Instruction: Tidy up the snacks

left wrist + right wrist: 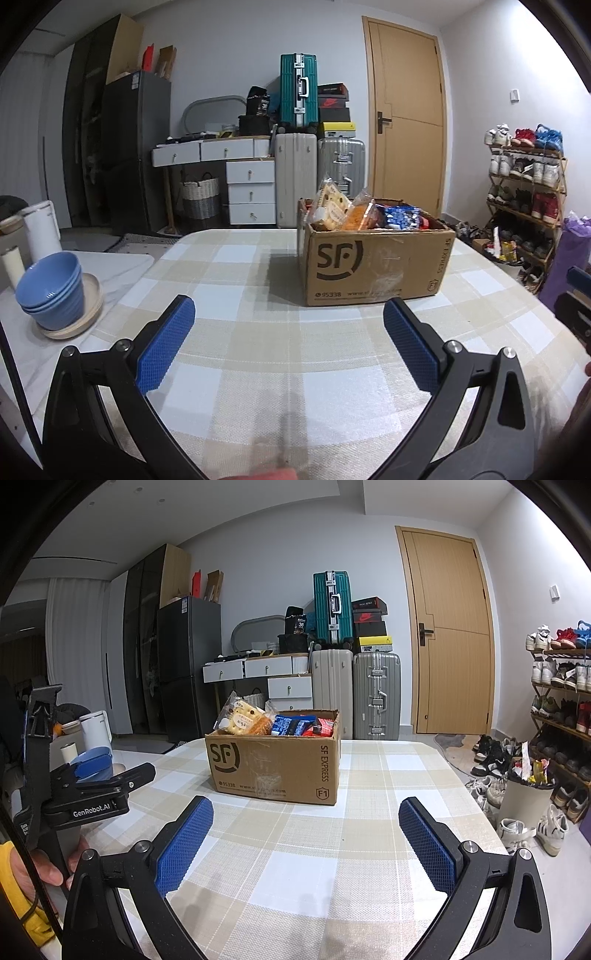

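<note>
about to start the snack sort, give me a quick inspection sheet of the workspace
surface: checked tablecloth, bare in front of box
job's things: SF box open, upright, snacks packed inside
clutter: blue bowls stacked on side counter
grippers: left gripper open, empty; right gripper open, empty
cables: yellow cable by hand
surroundings: suitcases, shoe rack, door shut
</note>
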{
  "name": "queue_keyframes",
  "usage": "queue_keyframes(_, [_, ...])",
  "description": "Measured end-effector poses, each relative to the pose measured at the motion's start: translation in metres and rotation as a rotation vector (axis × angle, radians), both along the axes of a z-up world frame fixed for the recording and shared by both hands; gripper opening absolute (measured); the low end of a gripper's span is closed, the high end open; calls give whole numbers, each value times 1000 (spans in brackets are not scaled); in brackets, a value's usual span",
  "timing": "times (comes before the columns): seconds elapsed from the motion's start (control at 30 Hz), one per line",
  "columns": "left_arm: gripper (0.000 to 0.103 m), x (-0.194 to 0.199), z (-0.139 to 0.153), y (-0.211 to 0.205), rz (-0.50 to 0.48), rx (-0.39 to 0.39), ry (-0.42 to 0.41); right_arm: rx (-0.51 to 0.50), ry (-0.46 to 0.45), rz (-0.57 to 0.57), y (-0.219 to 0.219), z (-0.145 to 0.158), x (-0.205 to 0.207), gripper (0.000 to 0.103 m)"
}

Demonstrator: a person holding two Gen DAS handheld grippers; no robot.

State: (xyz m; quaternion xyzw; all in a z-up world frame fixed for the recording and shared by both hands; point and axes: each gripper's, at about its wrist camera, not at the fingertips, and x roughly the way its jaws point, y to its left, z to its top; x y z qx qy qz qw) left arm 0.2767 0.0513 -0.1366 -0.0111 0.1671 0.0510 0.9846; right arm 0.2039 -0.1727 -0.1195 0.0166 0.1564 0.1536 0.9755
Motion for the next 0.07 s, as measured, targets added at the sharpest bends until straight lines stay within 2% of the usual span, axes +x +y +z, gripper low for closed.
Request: queue_keyframes(0.07, [102,-3,0,4,-6,-26,-6,1,0,-1,-1,0,0,102])
